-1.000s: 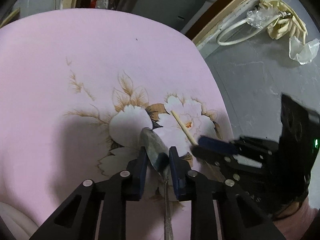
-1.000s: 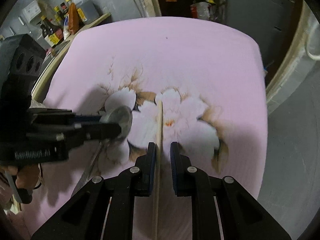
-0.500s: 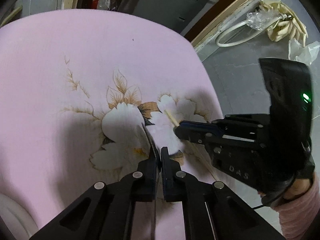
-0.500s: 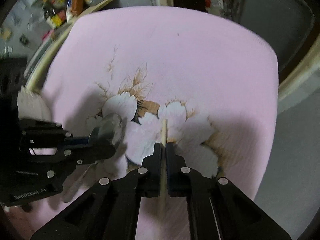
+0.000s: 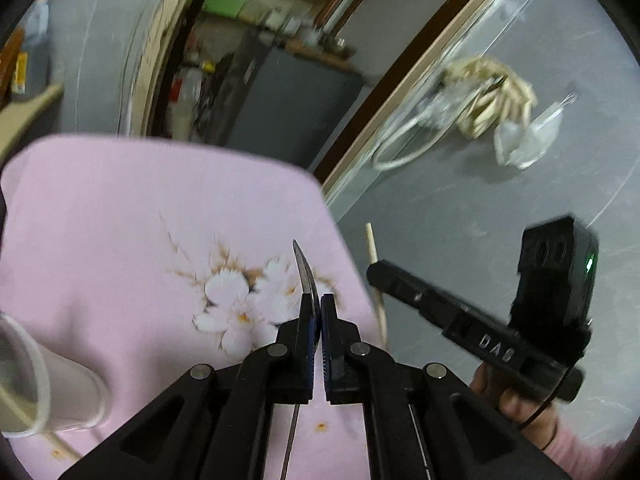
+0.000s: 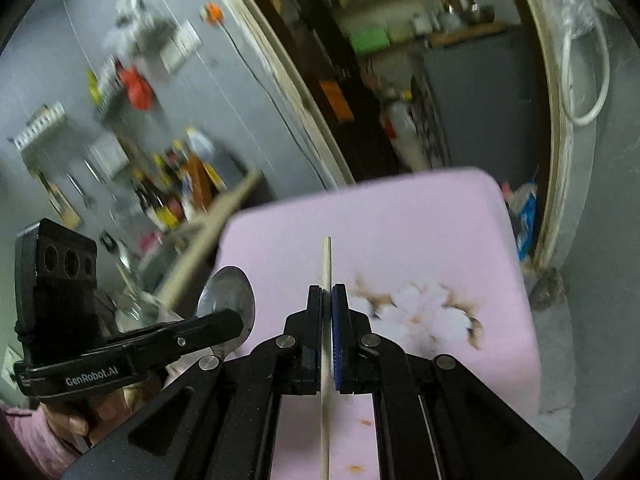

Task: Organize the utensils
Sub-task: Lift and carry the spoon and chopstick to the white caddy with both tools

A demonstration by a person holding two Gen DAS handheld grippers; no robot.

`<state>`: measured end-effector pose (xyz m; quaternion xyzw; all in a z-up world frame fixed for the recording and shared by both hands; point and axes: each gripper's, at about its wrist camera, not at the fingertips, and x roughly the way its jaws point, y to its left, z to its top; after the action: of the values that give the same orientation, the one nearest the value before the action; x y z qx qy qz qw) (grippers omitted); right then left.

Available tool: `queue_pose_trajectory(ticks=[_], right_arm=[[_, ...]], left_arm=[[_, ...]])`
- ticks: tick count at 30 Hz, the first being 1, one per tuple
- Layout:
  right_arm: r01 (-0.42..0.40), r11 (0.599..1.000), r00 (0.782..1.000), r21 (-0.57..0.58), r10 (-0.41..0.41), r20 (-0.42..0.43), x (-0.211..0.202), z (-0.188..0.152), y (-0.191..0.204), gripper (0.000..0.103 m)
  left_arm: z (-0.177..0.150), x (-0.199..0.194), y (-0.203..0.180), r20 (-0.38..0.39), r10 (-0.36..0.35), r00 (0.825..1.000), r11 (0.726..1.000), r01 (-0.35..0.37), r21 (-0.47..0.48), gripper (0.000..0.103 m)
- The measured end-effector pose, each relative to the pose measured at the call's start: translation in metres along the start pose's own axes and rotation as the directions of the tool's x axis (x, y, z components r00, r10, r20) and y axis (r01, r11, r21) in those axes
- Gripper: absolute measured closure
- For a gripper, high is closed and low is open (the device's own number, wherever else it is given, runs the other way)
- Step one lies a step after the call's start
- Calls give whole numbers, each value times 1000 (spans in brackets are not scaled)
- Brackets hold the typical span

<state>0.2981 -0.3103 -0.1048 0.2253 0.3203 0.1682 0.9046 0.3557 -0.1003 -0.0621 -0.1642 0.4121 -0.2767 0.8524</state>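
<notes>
My left gripper (image 5: 316, 300) is shut on a metal spoon (image 5: 305, 276) and holds it edge-on above the pink flowered cloth (image 5: 120, 240). In the right wrist view the spoon's bowl (image 6: 228, 300) shows past the left gripper (image 6: 236, 326) at the left. My right gripper (image 6: 327, 294) is shut on a wooden chopstick (image 6: 326, 264) that points forward above the cloth (image 6: 380, 240). In the left wrist view the chopstick (image 5: 374, 264) sticks up beside the right gripper (image 5: 378, 274).
A white cup (image 5: 36, 380) lies tilted at the lower left of the cloth, with a wooden stick (image 5: 24, 408) in it. A grey floor (image 5: 480, 220), a door frame (image 5: 384, 92) and cluttered shelves (image 6: 176, 184) surround the table.
Both grippers have lifted off the cloth with the spoon and the chopstick in them. The views now tilt up toward the room, and the cup has come into view.
</notes>
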Motion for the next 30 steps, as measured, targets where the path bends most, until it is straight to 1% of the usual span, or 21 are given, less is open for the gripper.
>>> queue_pose_trajectory(ticks=[4,7,9,10,12,15,18,20,24,27,28,30], right_arm=[[-52,999,994,-9,53,98,-1,18,43,99],[-98,995,977,-32,102,187,-5,29,76,99],[-132,990,957,-44,139,254,-8,35,101,99],[-144,988,950,-48,151,275,-9,37,112,99],[-178,982,922,-60,188,338,-5,42,136,99],[-198,977,890,-75,211,404,1,44,165,99],[-187,976,866,-107,215,452,12,38,194,99],[-170,977,849,-127,211,484,23,33,210,99],[-85,982,819,-167,165,550,40,10,229,99],[-21,981,806,-193,130,578,50,-5,238,99],[6,979,798,-204,119,591,53,-10,241,99],[47,974,788,-223,101,607,59,-17,244,99]], left_arm=[[17,-51,1,103,-20,994,1000,19,11,100],[33,-88,17,182,-20,983,1000,20,1,100],[39,-111,31,228,-2,974,1000,2,-1,100],[41,-120,36,250,7,968,1000,-7,-1,100],[46,-140,55,295,28,955,1000,-27,-8,100],[52,-162,80,351,59,935,998,-55,-22,100],[56,-181,108,407,86,909,996,-79,-32,100],[56,-192,129,451,96,887,995,-86,-42,100],[49,-200,158,533,106,840,994,-95,-49,100],[36,-200,179,589,108,800,994,-97,-51,100],[33,-200,183,600,109,793,994,-96,-53,100],[23,-199,194,627,107,772,994,-87,-62,100]])
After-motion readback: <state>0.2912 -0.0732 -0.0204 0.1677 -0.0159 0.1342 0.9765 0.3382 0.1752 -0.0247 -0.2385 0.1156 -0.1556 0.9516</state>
